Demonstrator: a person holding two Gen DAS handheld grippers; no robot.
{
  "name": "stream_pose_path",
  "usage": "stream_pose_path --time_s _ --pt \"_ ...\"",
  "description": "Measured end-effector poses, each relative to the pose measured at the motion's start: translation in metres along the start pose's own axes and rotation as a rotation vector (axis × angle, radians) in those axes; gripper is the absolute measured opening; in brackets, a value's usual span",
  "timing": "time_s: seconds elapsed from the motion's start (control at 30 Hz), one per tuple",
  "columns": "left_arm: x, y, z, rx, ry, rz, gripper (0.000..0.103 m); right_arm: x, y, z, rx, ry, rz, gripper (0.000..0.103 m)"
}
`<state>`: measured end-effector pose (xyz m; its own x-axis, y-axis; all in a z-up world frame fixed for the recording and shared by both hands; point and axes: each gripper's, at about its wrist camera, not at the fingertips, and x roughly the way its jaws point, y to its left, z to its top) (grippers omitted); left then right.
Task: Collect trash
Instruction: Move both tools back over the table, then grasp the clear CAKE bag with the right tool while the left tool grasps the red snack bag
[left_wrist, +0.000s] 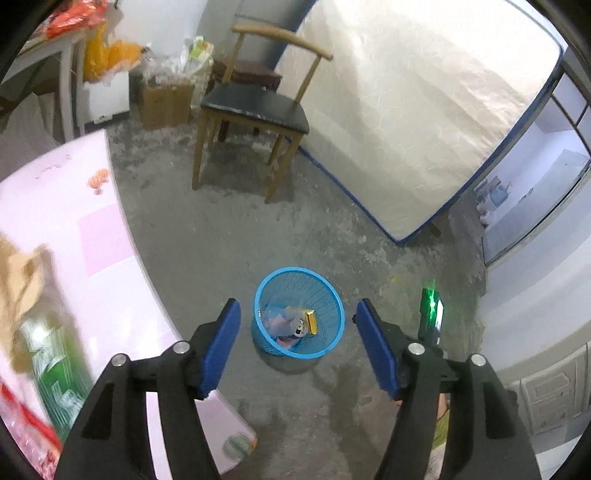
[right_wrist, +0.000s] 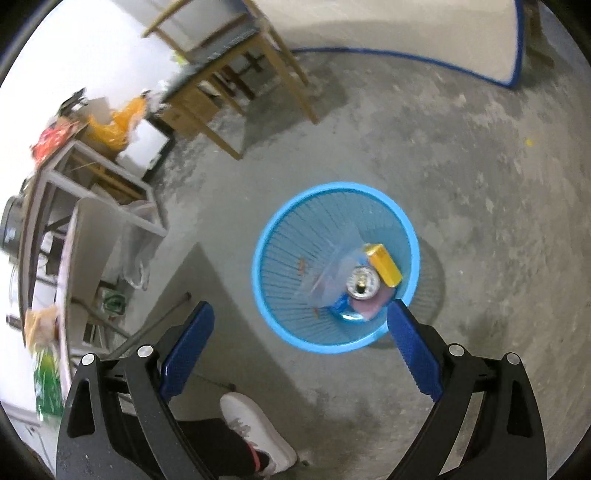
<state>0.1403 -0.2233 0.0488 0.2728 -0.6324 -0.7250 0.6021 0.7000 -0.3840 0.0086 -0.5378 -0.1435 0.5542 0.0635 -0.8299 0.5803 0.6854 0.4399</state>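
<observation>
A blue mesh waste basket (left_wrist: 332, 295) (right_wrist: 280, 229) stands on the concrete floor. Inside it lie a drink can (right_wrist: 361, 283), a yellow box (right_wrist: 386, 265) (left_wrist: 310, 321), a pink scrap (right_wrist: 371, 304) and a clear plastic bag (right_wrist: 332, 275). My left gripper (left_wrist: 298, 305) hangs above the basket, open, with nothing between its blue pads. My right gripper (right_wrist: 299, 306) is also open and empty above the basket, its right pad over the rim. On the pink table (left_wrist: 55, 221) at the left lie a green packet (left_wrist: 55, 365), crumpled brown paper (left_wrist: 22, 273) and a red wrapper (left_wrist: 22, 417).
A wooden chair (left_wrist: 255, 107) stands beyond the basket, with a mattress (left_wrist: 424, 110) leaning at the right. Boxes and bags (left_wrist: 162, 85) fill the far left corner. A person's white shoe (right_wrist: 255, 424) is on the floor near my right gripper. A green-lit device (left_wrist: 431, 310) shows at the right.
</observation>
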Motion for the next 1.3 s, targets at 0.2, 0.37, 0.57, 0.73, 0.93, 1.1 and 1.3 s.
stream_pose_path --time_s 0.2,0.37,0.57,0.73,0.93,1.1,1.3 --pt "-0.098 0.043 -0.043 -0.01 -0.164 0.055 0.075 -0.05 0.057 -0.018 -0.144 -0.042 0.108 0.09" --pt "-0.171 0.096 -0.083 -0.087 -0.293 0.211 0.081 -0.084 0.112 -0.036 -0.281 -0.054 0.248 0.09" --pt "-0.221 0.155 -0.146 -0.257 -0.351 0.338 0.082 -0.098 0.186 -0.062 -0.419 -0.003 0.43 0.09" --pt "-0.231 0.195 -0.195 -0.379 -0.336 0.363 0.082 -0.101 0.252 -0.089 -0.539 0.069 0.549 0.09" --pt "-0.209 0.214 -0.237 -0.468 -0.299 0.331 0.082 -0.108 0.321 -0.132 -0.716 0.081 0.614 0.09" --pt "-0.194 0.225 -0.248 -0.508 -0.293 0.281 0.082 -0.096 0.366 -0.164 -0.83 0.114 0.584 0.087" --pt "-0.18 0.236 -0.253 -0.547 -0.294 0.21 0.08 -0.072 0.42 -0.203 -0.951 0.178 0.515 0.079"
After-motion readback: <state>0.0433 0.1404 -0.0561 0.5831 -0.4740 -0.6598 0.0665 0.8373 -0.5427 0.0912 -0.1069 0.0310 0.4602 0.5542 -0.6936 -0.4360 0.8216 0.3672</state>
